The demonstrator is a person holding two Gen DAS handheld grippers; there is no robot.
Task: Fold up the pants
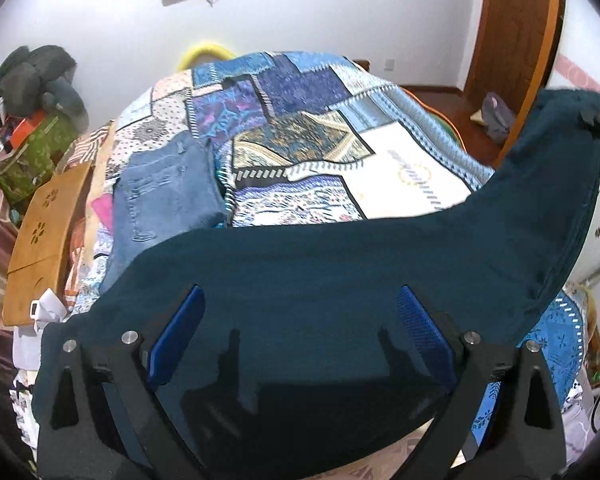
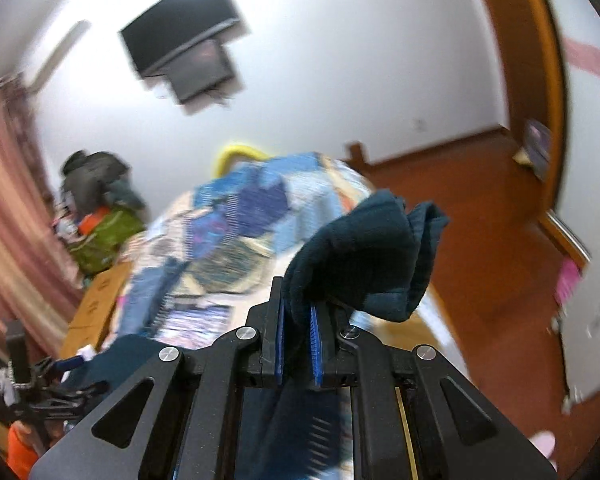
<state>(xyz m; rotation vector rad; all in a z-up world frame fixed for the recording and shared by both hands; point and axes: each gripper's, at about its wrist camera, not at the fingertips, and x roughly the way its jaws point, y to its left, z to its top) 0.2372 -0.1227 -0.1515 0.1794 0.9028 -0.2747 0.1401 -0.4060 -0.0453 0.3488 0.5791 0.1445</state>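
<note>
Even, soft indoor light; left wrist view sharp, right wrist view motion-blurred; fisheye bends edges, corners black.

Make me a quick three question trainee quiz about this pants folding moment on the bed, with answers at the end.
1. True or false: the right gripper is shut on the teal pants.
2. Which gripper is open?
3. What lies on the patchwork bedspread beyond the teal pants: A) jeans B) towel C) pillow?

Key: 1 true. 2 the left gripper, with the pants spread beneath it. 3 A.
</note>
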